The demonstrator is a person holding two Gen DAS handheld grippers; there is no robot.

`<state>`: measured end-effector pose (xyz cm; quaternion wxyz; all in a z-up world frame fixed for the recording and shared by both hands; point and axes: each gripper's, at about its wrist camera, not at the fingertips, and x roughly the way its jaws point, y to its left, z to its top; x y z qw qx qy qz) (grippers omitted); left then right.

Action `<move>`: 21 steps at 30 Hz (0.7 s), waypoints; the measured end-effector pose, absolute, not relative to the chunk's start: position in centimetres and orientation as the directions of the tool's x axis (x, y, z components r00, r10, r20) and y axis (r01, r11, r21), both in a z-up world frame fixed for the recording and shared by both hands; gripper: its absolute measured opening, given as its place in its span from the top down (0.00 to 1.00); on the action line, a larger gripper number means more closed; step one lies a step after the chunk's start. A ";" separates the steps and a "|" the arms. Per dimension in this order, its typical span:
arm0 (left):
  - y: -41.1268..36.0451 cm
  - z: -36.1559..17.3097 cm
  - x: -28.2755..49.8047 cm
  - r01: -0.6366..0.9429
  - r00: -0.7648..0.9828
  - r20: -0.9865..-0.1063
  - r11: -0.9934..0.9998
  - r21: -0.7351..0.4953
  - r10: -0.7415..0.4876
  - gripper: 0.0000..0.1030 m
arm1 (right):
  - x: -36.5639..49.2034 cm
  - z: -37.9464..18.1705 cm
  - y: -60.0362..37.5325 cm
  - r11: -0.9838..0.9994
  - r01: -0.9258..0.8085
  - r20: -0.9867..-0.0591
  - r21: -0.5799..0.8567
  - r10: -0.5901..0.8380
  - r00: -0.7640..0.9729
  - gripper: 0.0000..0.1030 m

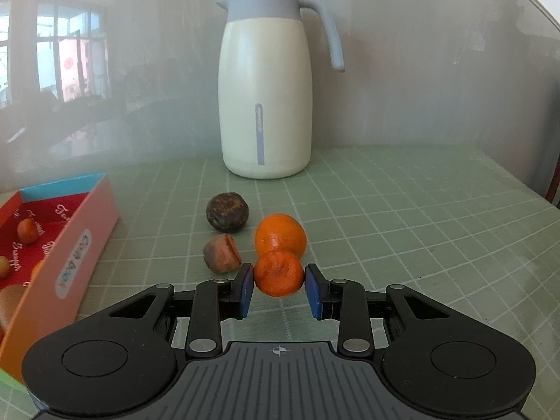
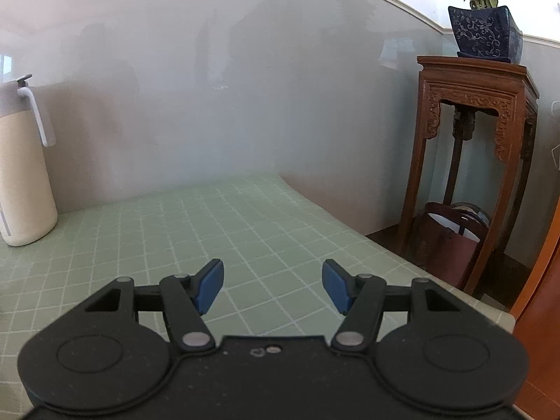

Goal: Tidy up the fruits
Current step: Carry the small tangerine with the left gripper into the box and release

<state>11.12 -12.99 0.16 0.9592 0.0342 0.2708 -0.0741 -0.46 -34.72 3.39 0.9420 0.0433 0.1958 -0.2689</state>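
A small round orange tangerine [image 1: 279, 273] sits pinched between the two blue pads of the left gripper [image 1: 279, 285], which has closed in until each pad presses a side of the fruit. The gripper points forward and somewhat downward over the pale green grid-lined mat [image 1: 385, 231], the tangerine at its fingertips, low over the mat; whether it rests on the mat cannot be told.

Just behind it lies a larger, brighter orange tangerine [image 1: 280, 234], so close the two appear to touch. To the left of the pair sits a brownish, half-spoiled fruit with an orange cut face [image 1: 221, 252], and behind that a dark brown, shrivelled round fruit [image 1: 227, 211], near but apart.

At the far left stands an open pink cardboard box with a red printed lining [image 1: 75, 245]; several small orange-brown fruits [image 1: 27, 231] lie inside it. Further back, against the frosted grey wall, a tall cream thermos jug with a grey lid and handle [image 1: 266, 84] stands upright on the mat.

The right gripper [image 2: 273, 283] hovers over a bare stretch of the same mat, tilted gently downward, its blue pads standing moderately apart with nothing between them. Beyond the table's right edge a carved dark wooden stand [image 2: 479, 147] carries a blue patterned plant pot [image 2: 486, 33].
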 end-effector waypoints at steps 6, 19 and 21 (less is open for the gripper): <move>-11.9 1.1 9.8 0.169 0.855 -0.501 0.985 0.028 -0.132 0.69 | 0.1 3.7 -33.4 0.864 0.503 -0.388 -0.022 -0.471 0.792 0.41; -7.3 2.9 8.4 0.122 0.885 -0.457 0.992 0.033 -0.094 0.69 | 1.6 4.4 -29.4 0.902 0.432 -0.376 -0.021 -0.408 0.832 0.41; -6.5 3.1 8.2 0.113 0.889 -0.450 0.993 0.033 -0.086 0.69 | 1.8 4.5 -28.7 0.906 0.422 -0.376 -0.022 -0.399 0.837 0.41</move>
